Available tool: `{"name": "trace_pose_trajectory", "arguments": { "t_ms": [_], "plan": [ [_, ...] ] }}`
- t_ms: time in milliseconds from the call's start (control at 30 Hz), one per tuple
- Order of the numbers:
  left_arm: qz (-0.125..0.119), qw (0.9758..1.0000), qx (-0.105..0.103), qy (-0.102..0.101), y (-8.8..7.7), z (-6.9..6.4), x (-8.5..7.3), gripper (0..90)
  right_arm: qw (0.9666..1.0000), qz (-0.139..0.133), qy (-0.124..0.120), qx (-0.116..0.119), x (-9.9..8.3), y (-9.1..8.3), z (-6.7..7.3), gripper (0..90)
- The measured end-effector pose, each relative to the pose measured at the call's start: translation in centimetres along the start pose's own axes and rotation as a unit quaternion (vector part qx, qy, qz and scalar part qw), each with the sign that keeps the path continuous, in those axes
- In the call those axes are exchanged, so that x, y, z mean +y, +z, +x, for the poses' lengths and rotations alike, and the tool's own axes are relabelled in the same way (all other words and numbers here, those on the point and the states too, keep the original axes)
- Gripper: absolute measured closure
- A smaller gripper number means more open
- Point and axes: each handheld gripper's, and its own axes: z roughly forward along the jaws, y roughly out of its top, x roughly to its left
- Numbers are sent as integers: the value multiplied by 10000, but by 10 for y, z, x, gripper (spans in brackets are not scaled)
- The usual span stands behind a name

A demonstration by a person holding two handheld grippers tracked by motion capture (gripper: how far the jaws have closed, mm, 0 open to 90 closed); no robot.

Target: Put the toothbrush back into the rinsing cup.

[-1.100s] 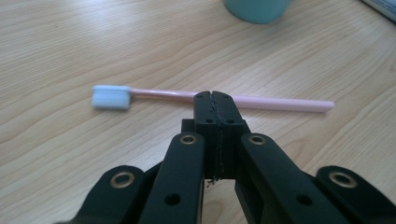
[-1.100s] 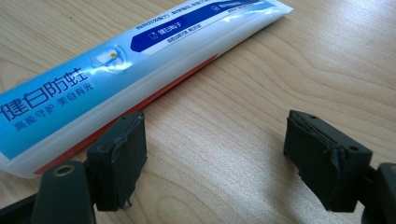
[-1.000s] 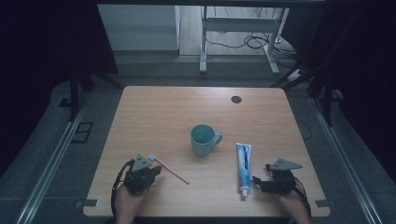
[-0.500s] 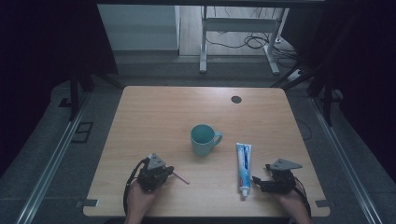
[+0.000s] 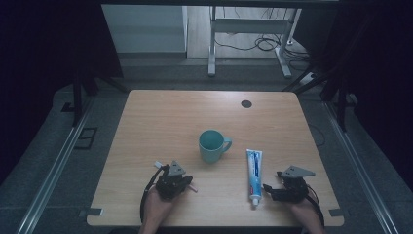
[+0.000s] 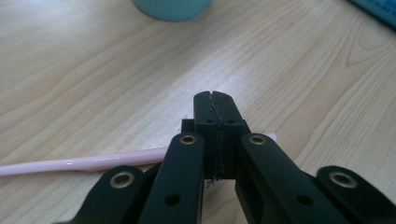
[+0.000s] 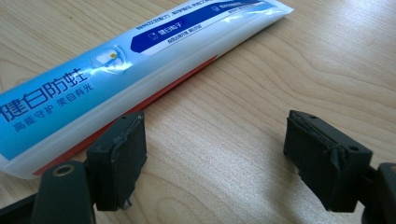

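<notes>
high view first: table [image 5: 146,122] of pale wood, with a teal mug [image 5: 212,145] near its middle, handle turned toward the right. just right of the mug lies a toothpaste tube [image 5: 253,173], running away from the person, cap at the near end. left gripper [image 5: 187,184] sits at the near left part of the table, held by a hand [image 5: 157,204] coming up from the bottom edge; a short pink stick end [image 5: 193,186] pokes out beside its tip. right gripper [image 5: 268,189] rests at the near right, its tip just beside the cap end of the tube, a grey plate on its top.

left gripper view: left gripper's [image 6: 215,100] jaws are pressed together with nothing between them. a pink stick [image 6: 79,163] lies flat on the wood and passes under them, its far end showing at the right. the mug's base [image 6: 173,7] sits at the top edge.

right gripper view: right gripper [image 7: 215,144] has its jaws spread wide over bare wood, gripping nothing. the tube [image 7: 107,70] lies just beside the left jaw, outside the gap; whether it touches that jaw i cannot tell.
</notes>
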Motion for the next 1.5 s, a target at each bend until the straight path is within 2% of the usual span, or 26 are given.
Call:
{"name": "trace_pose_trajectory", "arguments": {
  "t_ms": [233,567,733,1167,1500],
  "plan": [
    [64,10000,-6,-50,-1,-1,-2,894,10000,0,-1,0,0,0,0,211],
    [263,9995,187,-47,-10,-2,-11,882,10000,3,0,-1,0,0,0,211],
    [313,9993,213,-35,-13,-1,-14,880,10000,4,0,-5,0,0,0,211],
    [410,9981,407,-209,-31,9,-33,875,10000,1,4,-4,0,0,0,211],
    [458,9961,639,-390,-50,23,-48,874,10000,3,3,-4,0,0,0,211]
  ]
}}
